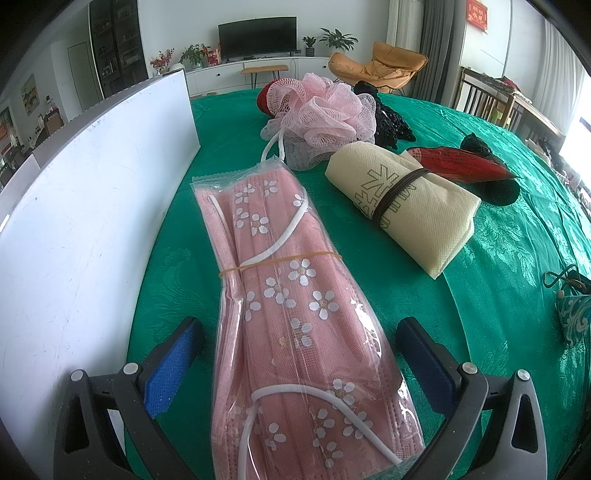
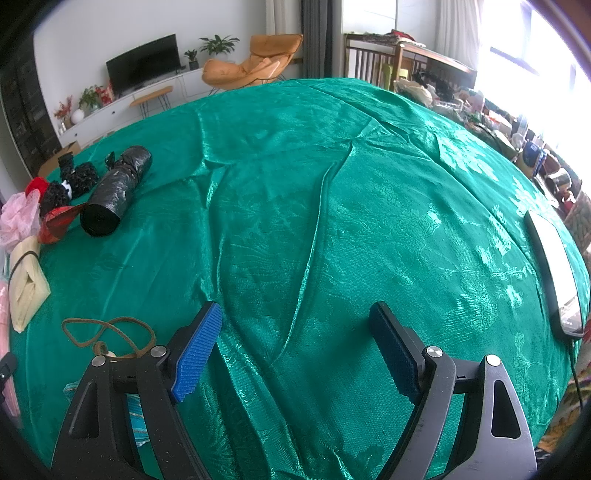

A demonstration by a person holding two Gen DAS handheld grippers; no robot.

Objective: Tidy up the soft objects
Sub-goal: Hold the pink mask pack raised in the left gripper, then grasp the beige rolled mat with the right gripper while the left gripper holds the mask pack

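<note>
Currently left tool (image 1: 295, 354) is wide open, straddling the pack of pink masks (image 1: 291, 314) on the green-clothed counter (image 1: 498, 295), pads not touching it. White board (image 1: 81, 221) stands just left of the pack. Beige folded bag (image 1: 406, 206) and pink bath pouf (image 1: 321, 110) lie beyond. Right tool (image 2: 295, 339) is wide open, empty, over bare cloth; black bag roll (image 2: 114, 192) sits far left.

I see a dark television (image 1: 257, 36) on a white cabinet (image 1: 236, 75); right of it, a tan lounge chair (image 1: 384, 68).
</note>
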